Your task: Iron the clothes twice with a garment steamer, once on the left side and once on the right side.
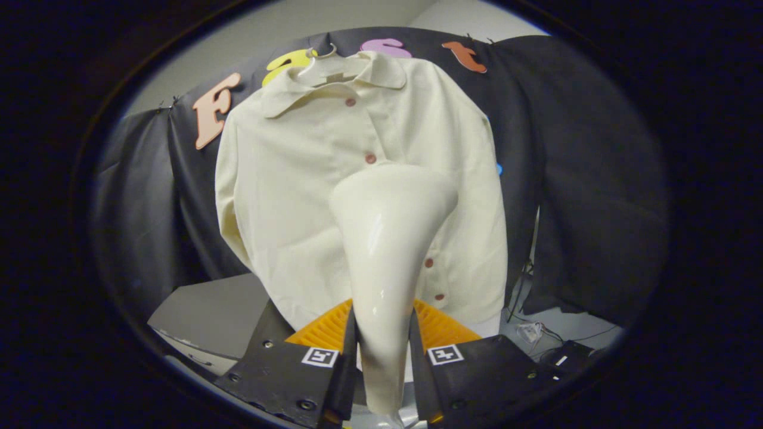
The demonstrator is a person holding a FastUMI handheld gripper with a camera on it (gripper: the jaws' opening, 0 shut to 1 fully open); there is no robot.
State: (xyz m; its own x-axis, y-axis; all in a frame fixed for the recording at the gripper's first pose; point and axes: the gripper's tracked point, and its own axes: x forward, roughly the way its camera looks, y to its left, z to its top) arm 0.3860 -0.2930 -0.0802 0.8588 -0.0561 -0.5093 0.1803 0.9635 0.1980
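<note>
Item 1, gripper [381, 363]: we see its 2 fingers drawn in on the neck of the garment steamer [387, 238], 1 on each side, both pressing on it; we log it as clamped on the steamer, with no slack visible.

Item 2, garment steamer: a glossy cream cone, narrow between the fingers and flaring to a broad head beyond them. Its long axis runs straight out along the fingers toward the shirt. The head sits over the shirt's button line, about mid-chest, near the 2nd button down. We cannot tell whether the head touches the cloth or stands just off it.

Item 3, shirt [286, 179]: cream, collared, buttoned, hung upright on a hanger [319, 56] against the dark booth cloth [584, 179]. It lies directly ahead of the gripper, its long axis vertical, collar up and hem low, just behind the fingers. 1 front panel spreads to each side of the button line.

Item 4, orange ribbed part [441, 325]: just beyond the fingers, below the hem; we cannot say what it is.

Item 5, grey surface [220, 310] and loose cables [536, 330]: low down to either side, well apart from the steamer head.

Judgement: the coming move turns on shifting the head sideways off the centre line onto 1 panel, then stroking along the shirt's vertical axis. Nothing stands between head and cloth; the buttons are the only snag we expect.
</note>
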